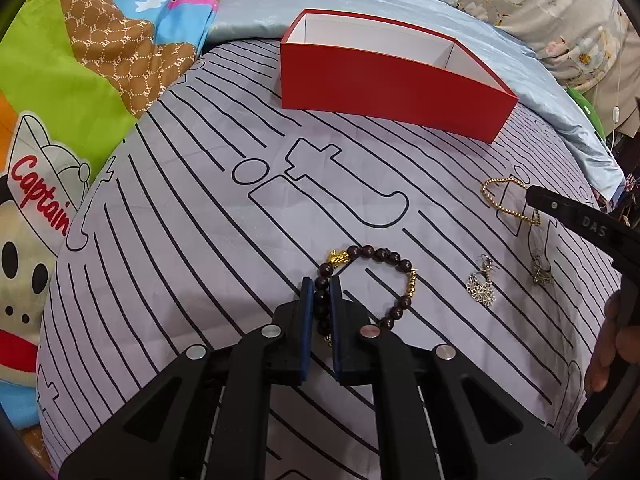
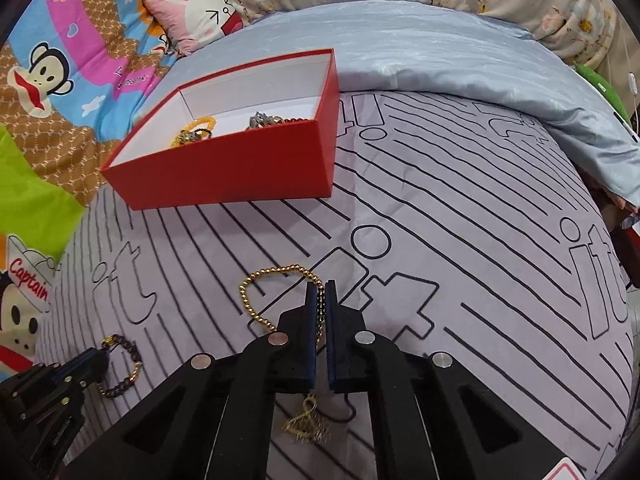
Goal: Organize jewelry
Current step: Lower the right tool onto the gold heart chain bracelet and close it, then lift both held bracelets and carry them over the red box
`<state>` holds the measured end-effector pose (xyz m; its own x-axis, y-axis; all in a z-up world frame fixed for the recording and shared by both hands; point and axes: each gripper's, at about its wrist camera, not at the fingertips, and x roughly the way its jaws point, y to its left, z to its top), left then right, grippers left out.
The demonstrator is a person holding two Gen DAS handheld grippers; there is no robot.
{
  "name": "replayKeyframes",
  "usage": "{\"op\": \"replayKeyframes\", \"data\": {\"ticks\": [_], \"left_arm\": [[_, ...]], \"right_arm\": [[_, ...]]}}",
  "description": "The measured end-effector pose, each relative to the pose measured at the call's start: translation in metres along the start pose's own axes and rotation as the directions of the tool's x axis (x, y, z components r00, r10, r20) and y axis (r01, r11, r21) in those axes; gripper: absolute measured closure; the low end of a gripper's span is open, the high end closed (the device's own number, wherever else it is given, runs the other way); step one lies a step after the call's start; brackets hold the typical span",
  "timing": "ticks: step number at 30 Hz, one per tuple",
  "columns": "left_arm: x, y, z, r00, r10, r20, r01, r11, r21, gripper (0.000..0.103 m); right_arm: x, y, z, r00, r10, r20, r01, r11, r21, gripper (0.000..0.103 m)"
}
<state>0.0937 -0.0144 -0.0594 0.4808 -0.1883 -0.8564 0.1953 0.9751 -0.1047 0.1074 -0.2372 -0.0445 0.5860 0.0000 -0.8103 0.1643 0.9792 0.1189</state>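
Note:
A dark wooden bead bracelet point(image 1: 374, 270) with gold charms lies on the striped lilac bedcover, and my left gripper point(image 1: 322, 286) is shut on its left side. The same bracelet point(image 2: 126, 364) shows at the lower left of the right wrist view, beside the left gripper point(image 2: 94, 362). My right gripper point(image 2: 321, 289) is shut on a gold ball-chain bracelet point(image 2: 262, 284) that loops out to its left. From the left wrist view that gold bracelet point(image 1: 506, 200) lies at the right with the right gripper's finger point(image 1: 560, 206) on it. A red box point(image 2: 224, 172) with white lining holds several jewelry pieces.
Silver filigree earrings point(image 1: 482, 286) and a small pendant on a thin cord point(image 1: 540, 274) lie between the two bracelets. A gold pendant point(image 2: 306, 426) rests beneath the right gripper. A blue quilt point(image 2: 440, 52) bunches behind the box point(image 1: 384, 88). Cartoon bedding point(image 1: 60, 120) lies at the left. A hand point(image 1: 608, 344) shows at the right edge.

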Motion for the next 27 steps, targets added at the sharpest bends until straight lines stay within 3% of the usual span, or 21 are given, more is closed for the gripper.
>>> {"op": "replayKeyframes", "data": {"ticks": [15, 27], "left_arm": [[-0.039, -0.012, 0.002, 0.997, -0.034, 0.064, 0.033, 0.999, 0.012, 0.095], [-0.059, -0.017, 0.01, 0.994, -0.046, 0.104, 0.044, 0.999, 0.025, 0.095]], "right_arm": [[-0.062, 0.013, -0.02, 0.996, 0.053, 0.067, -0.052, 0.998, -0.02, 0.099], [-0.085, 0.033, -0.026, 0.992, 0.1, 0.081, -0.095, 0.994, -0.056, 0.099]]}}
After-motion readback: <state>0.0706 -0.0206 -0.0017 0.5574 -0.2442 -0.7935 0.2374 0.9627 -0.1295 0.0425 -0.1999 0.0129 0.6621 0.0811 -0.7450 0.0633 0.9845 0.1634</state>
